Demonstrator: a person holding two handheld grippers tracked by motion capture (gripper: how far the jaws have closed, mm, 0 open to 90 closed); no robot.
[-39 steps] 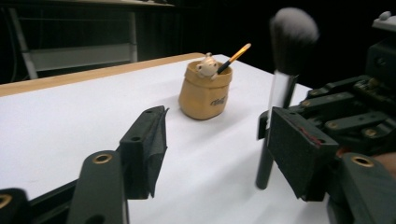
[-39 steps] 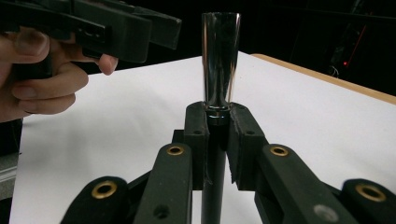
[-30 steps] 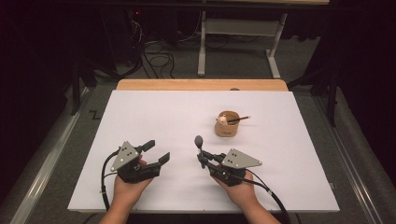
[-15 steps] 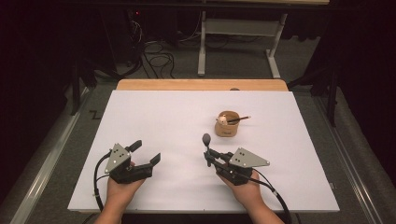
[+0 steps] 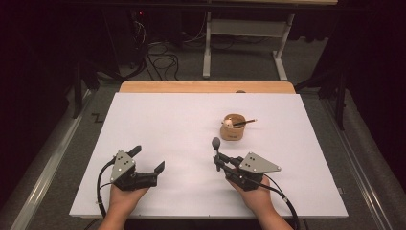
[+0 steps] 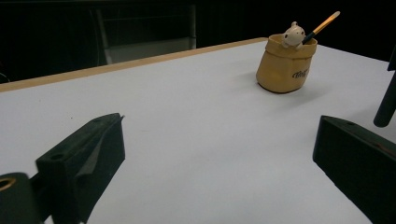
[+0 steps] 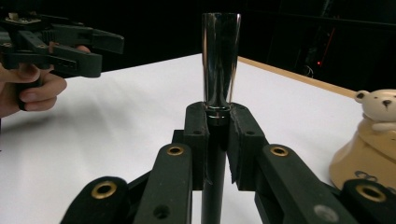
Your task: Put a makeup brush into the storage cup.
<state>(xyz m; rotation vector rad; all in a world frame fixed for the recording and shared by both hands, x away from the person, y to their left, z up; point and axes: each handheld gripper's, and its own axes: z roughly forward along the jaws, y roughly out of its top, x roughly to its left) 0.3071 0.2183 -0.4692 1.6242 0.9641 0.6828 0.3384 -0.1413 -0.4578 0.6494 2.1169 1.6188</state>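
Left gripper (image 5: 146, 160) jaws wide, just opened, empty; right gripper (image 5: 218, 154) clamped on black pen (image 5: 216, 143); bare white tabletop (image 5: 167, 124) around.

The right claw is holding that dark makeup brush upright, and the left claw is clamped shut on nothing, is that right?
Not quite. The right claw does hold the brush upright, but the left claw is wide open, not shut; its jaws have just been opening with nothing between them. The left gripper view shows them far apart over bare table.

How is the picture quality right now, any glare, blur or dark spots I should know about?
High view: white table evenly lit, surroundings dark. Left gripper view: near black tongs soft, tan bear-topped pot fairly sharp. Right gripper view: shiny metal tool shows streaked reflections; background nearly black.
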